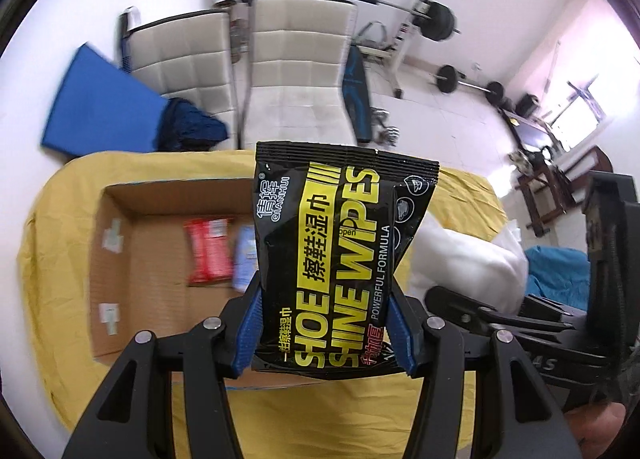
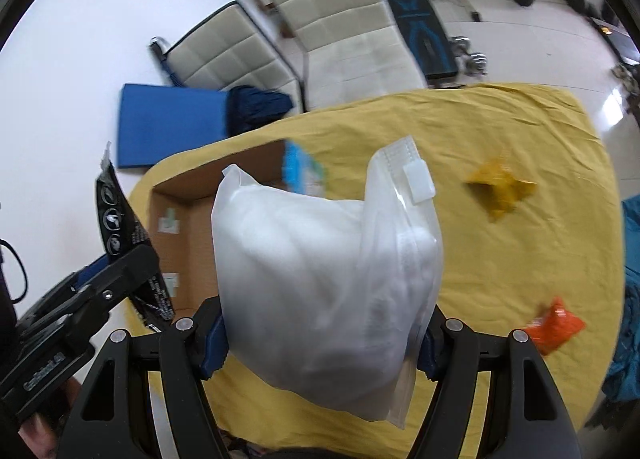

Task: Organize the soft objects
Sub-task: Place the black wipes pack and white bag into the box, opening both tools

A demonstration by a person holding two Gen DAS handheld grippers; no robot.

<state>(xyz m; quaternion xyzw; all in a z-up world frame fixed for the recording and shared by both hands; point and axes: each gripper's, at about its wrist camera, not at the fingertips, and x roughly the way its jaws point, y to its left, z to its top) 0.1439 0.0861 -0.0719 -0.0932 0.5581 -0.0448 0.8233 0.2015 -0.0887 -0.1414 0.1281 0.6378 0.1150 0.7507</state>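
My left gripper (image 1: pixel 326 323) is shut on a black and yellow shoe wipes pack (image 1: pixel 336 243) and holds it upright above the open cardboard box (image 1: pixel 132 259). A red pack (image 1: pixel 210 251) and a pale blue pack (image 1: pixel 245 259) lie in the box. My right gripper (image 2: pixel 320 335) is shut on a white zip bag (image 2: pixel 320 283) of soft white stuff, held above the yellow cloth (image 2: pixel 500 259) to the right of the box (image 2: pixel 188 227). The left gripper and its pack (image 2: pixel 116 227) show at the left of the right wrist view.
A yellow packet (image 2: pixel 500 187) and an orange packet (image 2: pixel 554 325) lie on the cloth to the right. Two white chairs (image 1: pixel 296 71) stand behind the table, with a blue mat (image 1: pixel 100 107) and weights (image 1: pixel 440 21) on the floor.
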